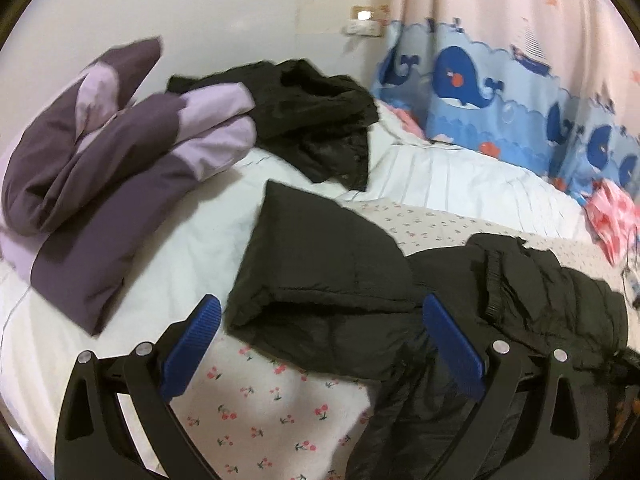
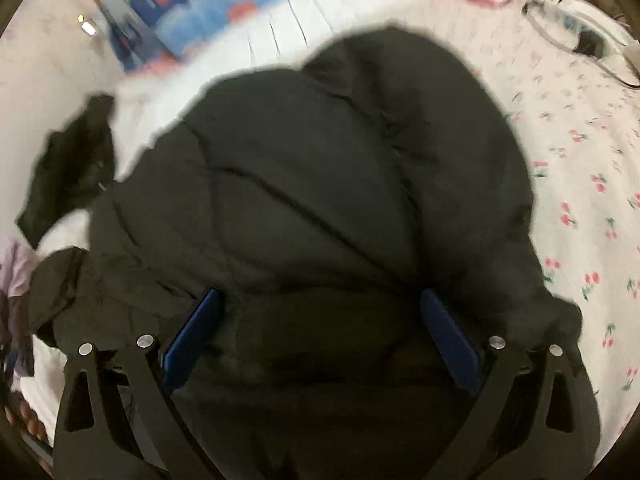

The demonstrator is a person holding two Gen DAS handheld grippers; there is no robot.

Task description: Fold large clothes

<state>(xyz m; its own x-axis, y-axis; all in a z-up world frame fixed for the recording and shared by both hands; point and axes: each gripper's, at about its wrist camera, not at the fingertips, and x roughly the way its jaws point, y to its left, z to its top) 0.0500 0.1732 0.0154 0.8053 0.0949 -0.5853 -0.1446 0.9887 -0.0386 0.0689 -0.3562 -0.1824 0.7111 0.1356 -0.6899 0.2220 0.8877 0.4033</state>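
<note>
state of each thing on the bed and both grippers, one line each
left hand-held gripper: open, empty
right hand-held gripper: open, empty, over the jacket
black puffer jacket: partly folded, sleeve laid out
purple quilt: folded
dark garment: crumpled, unfolded
pink cloth: bunched at the bed edge

Right claw (image 2: 320, 332) spread wide over black puffer jacket (image 2: 320, 168); cherry-print sheet (image 2: 580, 184) beside

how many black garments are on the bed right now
2. A black puffer jacket lies under both open grippers; a crumpled black garment sits farther back, beside the purple folded bedding. Others may be hidden.
</note>
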